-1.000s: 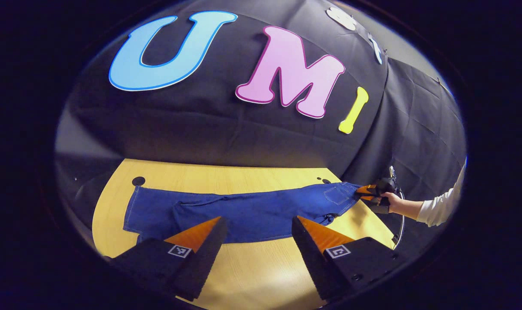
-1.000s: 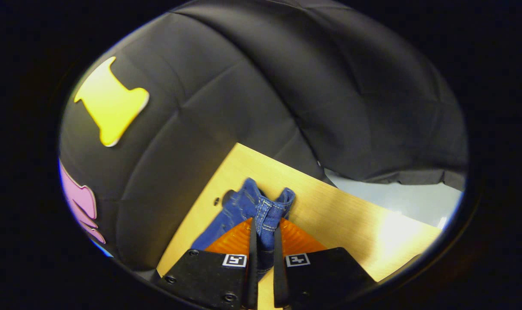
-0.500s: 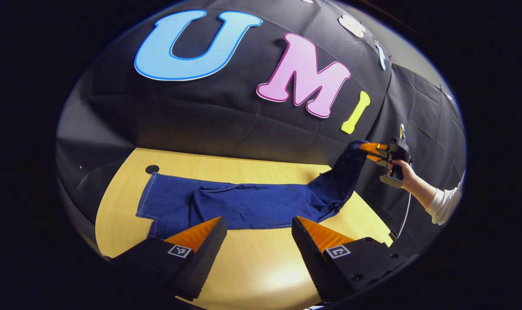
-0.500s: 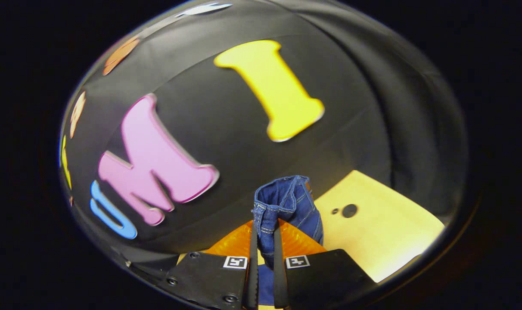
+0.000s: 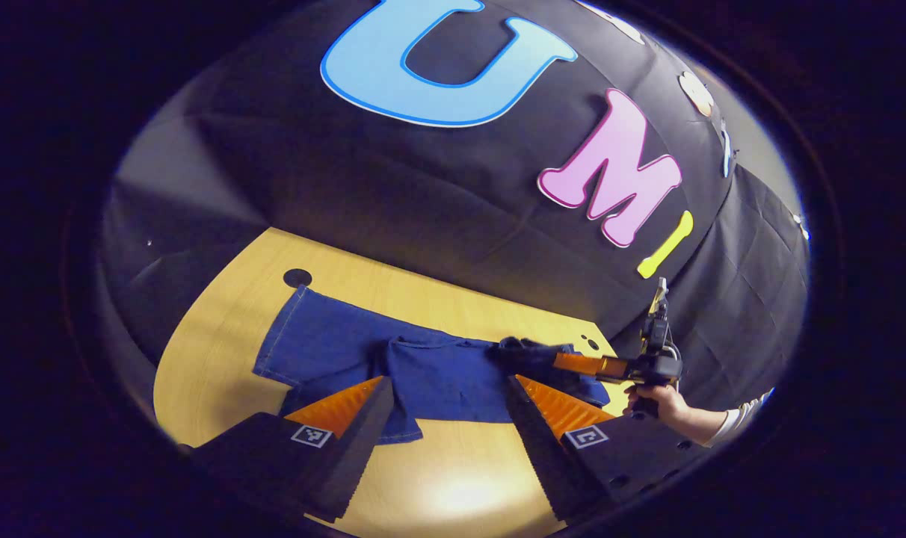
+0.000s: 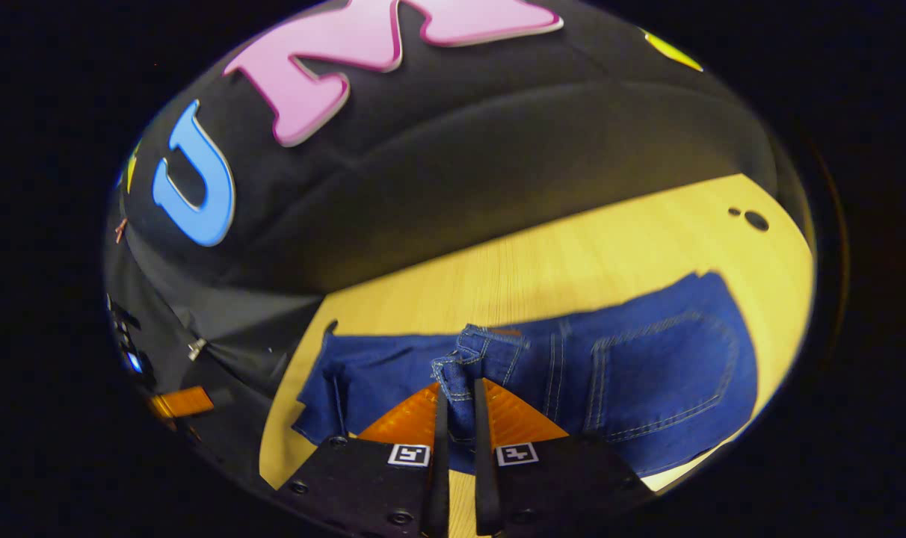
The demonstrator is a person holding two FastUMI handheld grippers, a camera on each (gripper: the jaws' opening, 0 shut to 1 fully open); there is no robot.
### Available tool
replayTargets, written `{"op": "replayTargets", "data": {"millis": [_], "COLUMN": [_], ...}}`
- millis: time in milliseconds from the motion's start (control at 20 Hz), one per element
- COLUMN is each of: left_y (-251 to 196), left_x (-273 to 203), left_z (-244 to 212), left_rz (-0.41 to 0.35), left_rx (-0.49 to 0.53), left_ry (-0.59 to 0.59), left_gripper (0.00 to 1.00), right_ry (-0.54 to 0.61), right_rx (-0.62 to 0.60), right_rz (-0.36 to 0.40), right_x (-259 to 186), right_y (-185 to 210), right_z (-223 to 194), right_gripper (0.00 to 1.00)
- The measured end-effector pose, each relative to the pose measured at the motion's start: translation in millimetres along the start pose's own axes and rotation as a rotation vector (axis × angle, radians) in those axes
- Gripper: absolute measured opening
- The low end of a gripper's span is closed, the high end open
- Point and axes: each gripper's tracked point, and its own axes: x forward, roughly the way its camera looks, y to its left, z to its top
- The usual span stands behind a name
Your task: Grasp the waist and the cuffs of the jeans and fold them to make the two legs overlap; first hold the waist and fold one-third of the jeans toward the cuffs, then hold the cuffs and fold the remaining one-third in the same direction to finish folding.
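Ahead of me I see a pale wooden table with fine grain and a bright glare patch near its close edge. A round black hole sits near its far left corner, and another hole with a smaller dot beside it marks the opposite corner. Black creased cloth hangs behind as the wall.
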Motion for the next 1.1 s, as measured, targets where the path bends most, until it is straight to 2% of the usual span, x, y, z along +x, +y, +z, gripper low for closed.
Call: {"op": "replayTargets", "data": {"millis": [150, 200, 300, 400, 500, 550, 600, 750, 800, 850, 950, 1100], "left_y": [30, 40, 58, 80, 100, 109, 119, 145, 155, 163, 174, 170], "left_x": [16, 22, 37, 48, 61, 64, 66, 78, 78, 80, 83, 84], "left_z": [-3, -9, -16, -23, -31, -35, -38, -46, -48, -48, -46, -61], "left_rz": [0.067, 0.085, 0.103, 0.132, 0.166, 0.188, 0.217, 0.294, 0.32, 0.358, 0.415, 0.402], "left_rx": [0.056, 0.077, 0.117, 0.17, 0.227, 0.249, 0.269, 0.308, 0.326, 0.345, 0.375, 0.355], "left_ry": [0.076, 0.112, 0.172, 0.24, 0.309, 0.346, 0.377, 0.447, 0.461, 0.47, 0.479, 0.532], "left_gripper": [0.97, 0.97, 0.97, 0.97, 0.97, 0.96, 0.97, 0.97, 0.97, 0.97, 0.96, 0.98], "right_ry": [0.028, 0.025, 0.054, 0.059, 0.036, 0.023, 0.005, -0.056, -0.062, -0.071, -0.076, -0.07], "right_rx": [-0.011, -0.001, 0.056, 0.015, -0.053, -0.082, -0.103, -0.147, -0.15, -0.147, -0.14, -0.136], "right_rz": [-0.012, 0.016, 0.119, 0.138, 0.172, 0.189, 0.207, 0.223, 0.22, 0.219, 0.206, 0.178], "right_x": [14, 12, 5, -15, -37, -51, -64, -99, -107, -114, -119, -122], "right_y": [0, 8, 32, 35, 42, 48, 53, 56, 53, 52, 43, 26], "right_z": [-15, -16, -18, -14, -7, -2, 3, 23, 25, 28, 30, 27], "right_gripper": [0.17, 0.1, 0.51, 0.92, 0.94, 0.8, 0.93, 0.93, 0.81, 0.93, 0.93, 0.93]}}
